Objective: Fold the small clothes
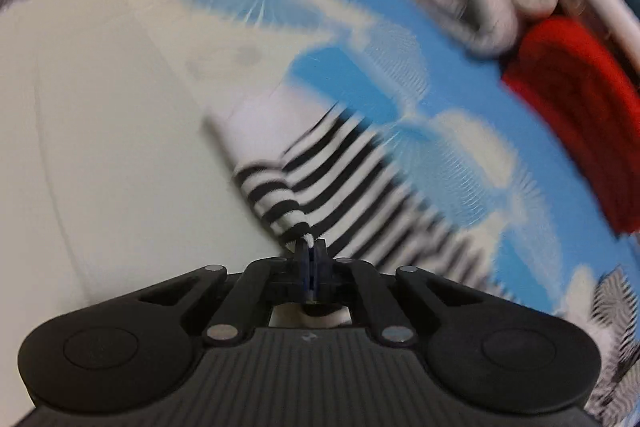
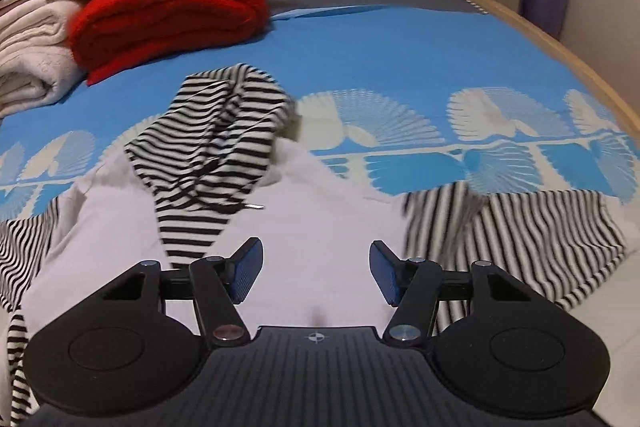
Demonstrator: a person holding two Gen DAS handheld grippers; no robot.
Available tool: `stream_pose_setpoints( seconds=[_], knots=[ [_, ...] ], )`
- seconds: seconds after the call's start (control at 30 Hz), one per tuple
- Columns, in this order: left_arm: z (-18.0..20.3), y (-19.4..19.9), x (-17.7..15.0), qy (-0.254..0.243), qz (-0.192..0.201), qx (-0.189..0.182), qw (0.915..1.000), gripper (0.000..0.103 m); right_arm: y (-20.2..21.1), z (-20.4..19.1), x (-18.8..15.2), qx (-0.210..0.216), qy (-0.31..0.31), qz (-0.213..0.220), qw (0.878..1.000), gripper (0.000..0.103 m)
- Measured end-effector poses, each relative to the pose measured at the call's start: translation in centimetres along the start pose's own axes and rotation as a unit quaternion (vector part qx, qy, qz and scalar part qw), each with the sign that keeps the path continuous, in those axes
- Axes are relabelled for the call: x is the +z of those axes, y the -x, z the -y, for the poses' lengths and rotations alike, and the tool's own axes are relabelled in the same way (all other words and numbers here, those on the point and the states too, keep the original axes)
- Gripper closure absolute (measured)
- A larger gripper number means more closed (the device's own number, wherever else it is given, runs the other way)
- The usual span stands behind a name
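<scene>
Here the left hand-held gripper [image 1: 310, 253] is closed tight on a pinched tip of the striped garment [image 1: 320, 171], which lies spread on the bed [image 2: 400, 43] just ahead of it, while the right hand-held gripper [image 2: 316, 273] hangs about half open with nothing between its pads — only the garment's plain white panel is seen below them. The step in hand is judged to be the taking of two corners before a fold. A matching edge should be sought by the right one, perhaps the striped sleeve [image 2: 520, 239] to its right, and gripped near the hem. Both holds should then be lifted evenly, so that the cloth is not dragged askew toward the red blanket [image 2: 168, 15] beyond.
</scene>
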State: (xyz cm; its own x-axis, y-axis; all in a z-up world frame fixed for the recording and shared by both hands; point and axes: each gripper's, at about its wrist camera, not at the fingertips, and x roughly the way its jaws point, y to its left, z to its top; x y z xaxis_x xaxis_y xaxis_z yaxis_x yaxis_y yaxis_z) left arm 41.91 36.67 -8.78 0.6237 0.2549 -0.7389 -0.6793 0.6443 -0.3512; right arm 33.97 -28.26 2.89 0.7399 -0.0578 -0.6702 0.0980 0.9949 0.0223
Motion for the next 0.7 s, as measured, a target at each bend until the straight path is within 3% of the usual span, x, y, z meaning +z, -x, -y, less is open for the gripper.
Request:
stream_pose_setpoints(
  seconds=[0.1,0.17,0.2,0.23,0.27,0.3,0.33,0.37,0.4,0.43,0.47,0.53,0.57,0.6,0.63,0.7],
  knots=[
    [8.0,7.3,-1.0,-0.094,0.063,-0.083,0.99,0.102,0.7,1.1,0.1,-0.012,-0.013,0.007,1.0,0.043],
    [13.4,12.8,-4.0,-0.157,0.084,-0.164,0.9702,0.102,1.0,1.7,0.0,-0.02,-0.019,0.012,1.0,0.043],
    [15.4,14.9,-5.8,-0.179,0.074,-0.206,0.9591,0.102,1.1,1.9,-0.1,-0.022,-0.021,0.012,0.999,0.043],
    [17.4,16.8,-7.8,-0.203,0.049,-0.248,0.946,0.102,1.2,2.1,-0.1,-0.024,-0.023,0.012,0.999,0.043],
    [19.7,18.5,-10.4,-0.233,0.0,-0.292,0.9276,0.097,1.2,2.3,-0.2,-0.027,-0.026,0.012,0.999,0.043],
    [21.2,19.4,-12.6,-0.257,-0.049,-0.324,0.9093,0.087,1.2,2.5,-0.3,-0.03,-0.03,0.01,0.999,0.043],
    [22.5,20.2,-14.8,-0.285,-0.097,-0.357,0.8842,0.07,1.1,2.7,-0.4,-0.032,-0.033,0.009,0.999,0.043],
    [23.6,21.1,-16.7,-0.317,-0.126,-0.382,0.8591,0.067,1.0,2.9,-0.4,-0.034,-0.039,0.007,0.999,0.043],
    [24.5,22.2,-18.0,-0.351,-0.123,-0.383,0.8453,0.067,1.0,3.2,-0.4,-0.035,-0.045,0.005,0.998,0.043],
    [24.9,23.3,-18.4,-0.376,-0.101,-0.371,0.8431,0.067,0.9,3.4,-0.3,-0.036,-0.053,0.003,0.998,0.043],
    [25.1,24.0,-18.0,-0.379,-0.081,-0.359,0.8491,0.067,0.8,3.7,-0.2,-0.037,-0.063,0.001,0.997,0.043],
    [24.8,24.8,-15.5,-0.339,-0.055,-0.323,0.8817,0.066,0.6,4.3,0.0,-0.035,-0.081,-0.001,0.996,0.043],
    [24.5,24.7,-13.8,-0.301,-0.061,-0.296,0.9042,0.066,0.5,4.6,0.1,-0.034,-0.091,-0.001,0.995,0.044],
    [24.2,24.6,-12.8,-0.271,-0.07,-0.277,0.9191,0.066,0.5,4.8,0.1,-0.033,-0.099,-0.002,0.995,0.049],
    [23.8,24.2,-11.8,-0.239,-0.079,-0.261,0.9319,0.066,0.3,4.9,0.1,-0.032,-0.107,-0.004,0.994,0.052],
    [23.0,23.2,-10.9,-0.211,-0.072,-0.242,0.9444,0.062,-0.4,5.0,-0.1,-0.023,-0.122,-0.016,0.992,0.066]
  ],
)
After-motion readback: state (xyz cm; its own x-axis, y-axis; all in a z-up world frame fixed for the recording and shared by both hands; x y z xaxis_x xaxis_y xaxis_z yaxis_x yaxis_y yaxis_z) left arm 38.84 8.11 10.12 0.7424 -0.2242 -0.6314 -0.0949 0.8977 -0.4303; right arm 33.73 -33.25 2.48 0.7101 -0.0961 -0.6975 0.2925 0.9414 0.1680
